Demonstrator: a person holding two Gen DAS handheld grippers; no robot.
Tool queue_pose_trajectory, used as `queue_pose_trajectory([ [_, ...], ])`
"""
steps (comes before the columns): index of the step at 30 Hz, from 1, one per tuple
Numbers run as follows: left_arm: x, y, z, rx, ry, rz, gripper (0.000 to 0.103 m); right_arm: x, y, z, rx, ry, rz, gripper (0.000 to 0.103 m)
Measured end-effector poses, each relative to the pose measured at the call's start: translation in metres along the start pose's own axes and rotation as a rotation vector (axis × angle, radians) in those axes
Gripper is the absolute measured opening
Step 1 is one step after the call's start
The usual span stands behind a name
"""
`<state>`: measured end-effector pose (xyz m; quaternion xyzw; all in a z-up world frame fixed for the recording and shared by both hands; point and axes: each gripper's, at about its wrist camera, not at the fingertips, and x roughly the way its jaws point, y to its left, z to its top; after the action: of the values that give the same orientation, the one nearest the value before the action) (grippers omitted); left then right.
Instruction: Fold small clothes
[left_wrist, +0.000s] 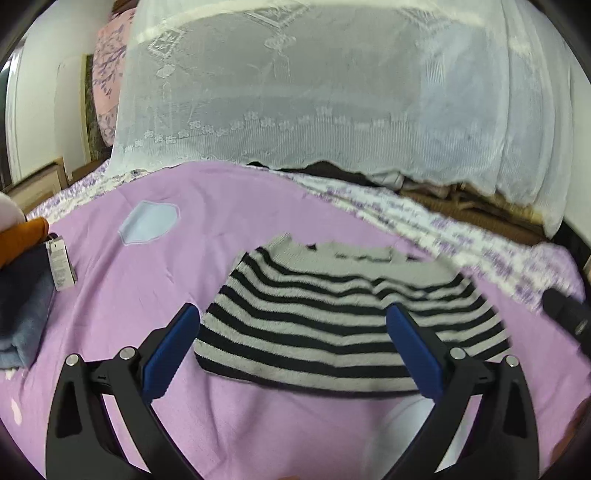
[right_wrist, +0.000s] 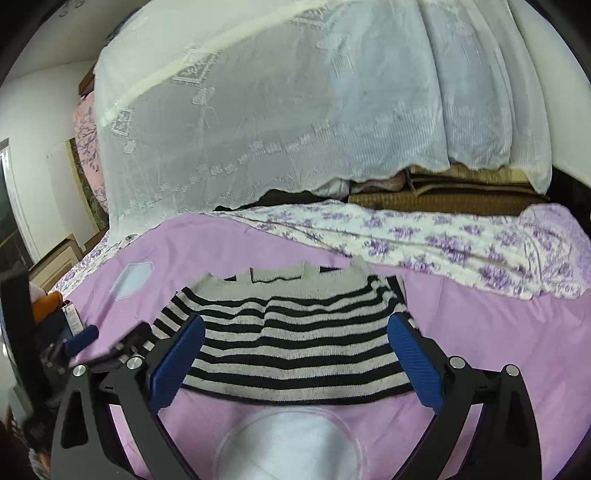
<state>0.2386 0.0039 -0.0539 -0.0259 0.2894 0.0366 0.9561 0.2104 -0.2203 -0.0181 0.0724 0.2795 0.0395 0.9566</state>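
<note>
My left gripper (left_wrist: 293, 319) has its blue-padded fingers (left_wrist: 170, 354) spread wide and released, holding nothing; the striped sweater lies between and beyond them, and I cannot tell whether the pads touch the fabric; my right gripper (right_wrist: 295, 330) is likewise spread apart and empty, its blue pads (right_wrist: 415, 363) standing over the near corners of the same garment.

The striped sweater (left_wrist: 332, 314) is black and grey, lying flat on the pink cover (left_wrist: 240, 206), hem towards me, neckline at the far side; in the right wrist view its right sleeve appears folded in over the body, and the left gripper shows at the left edge of that view, just beside the sweater's left side; in the left wrist view the garment is blurred, and a dark shape at the far right edge is probably the right gripper, though I cannot confirm it.

A pale blue patch (left_wrist: 149, 221) sits on the cover, far left of the sweater; a white round patch (right_wrist: 291, 443) lies near me, just below the hem; at the left edge, a stack of folded clothes (left_wrist: 22, 314) in dark blue carries a paper tag (left_wrist: 61, 266), with an orange item (left_wrist: 22, 234) above it.

Beyond the pink cover runs a floral sheet (right_wrist: 443, 240) in white and purple; behind it a white lace cloth (right_wrist: 277, 110) drapes over a large pile, with brown woven mats (right_wrist: 443, 195) showing beneath its right edge.
</note>
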Motion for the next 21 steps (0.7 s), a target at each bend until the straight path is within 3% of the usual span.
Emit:
queue_pose_trajectory([
  [3, 0.008, -0.004, -0.008, 0.046, -0.006, 0.037, 0.099, 0.01, -0.003, -0.004, 0.032, 0.011, 0.007, 0.099],
  [7, 0.01, -0.001, -0.011, 0.033, 0.019, -0.021, 0.099, 0.018, -0.001, -0.01, 0.027, 0.029, -0.005, 0.099],
  [16, 0.002, -0.009, -0.015, 0.053, 0.0, -0.029, 0.098, 0.006, 0.001, -0.028, -0.017, 0.024, -0.039, 0.099],
  [21, -0.002, -0.016, -0.018, 0.072, -0.011, -0.021, 0.099, 0.002, -0.015, -0.029, 0.048, 0.024, -0.032, 0.099],
])
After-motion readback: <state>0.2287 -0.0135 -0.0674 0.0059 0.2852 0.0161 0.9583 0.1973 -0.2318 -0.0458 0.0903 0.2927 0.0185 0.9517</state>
